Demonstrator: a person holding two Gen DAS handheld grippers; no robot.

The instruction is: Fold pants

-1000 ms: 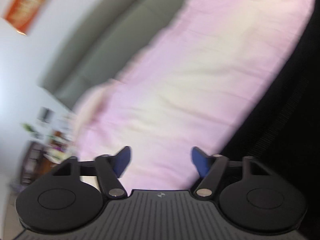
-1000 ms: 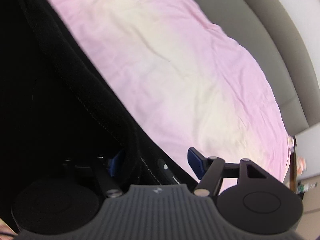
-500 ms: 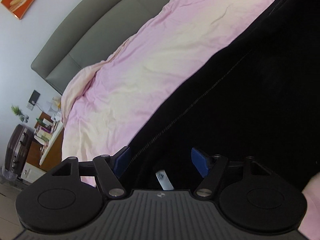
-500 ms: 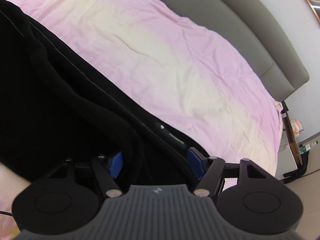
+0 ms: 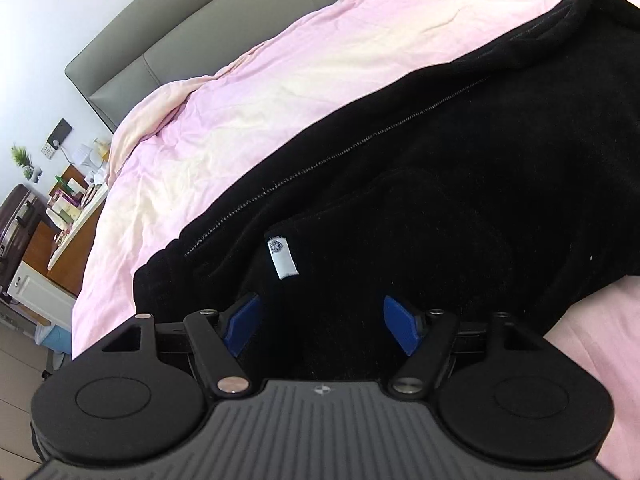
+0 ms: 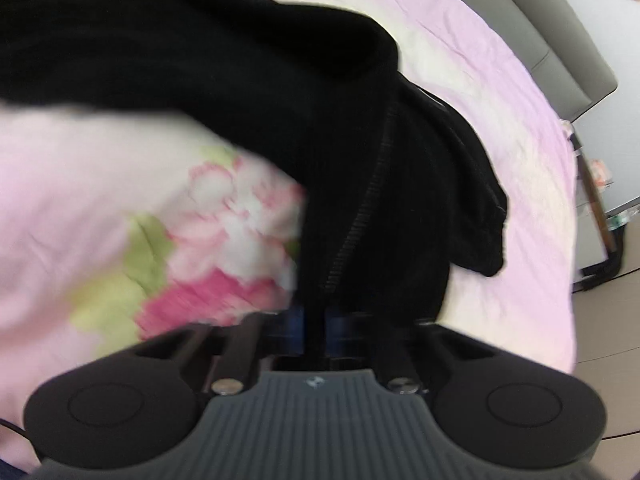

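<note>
A wide bed with a pink wrinkled sheet point(image 5: 280, 92) fills the room; its grey padded headboard point(image 5: 180, 36) stands against a pale wall, and a wooden side cabinet point(image 5: 68, 232) with small bottles is beside the bed's far corner. One pair of black fleece pants point(image 5: 460, 184) lies across the bed, near its front edge. There are two claws. The left claw point(image 5: 322, 324) is released, with the pants' cloth between its blue pads. The right claw point(image 6: 314, 330) has just been closing and is clenched on the pants.
</note>
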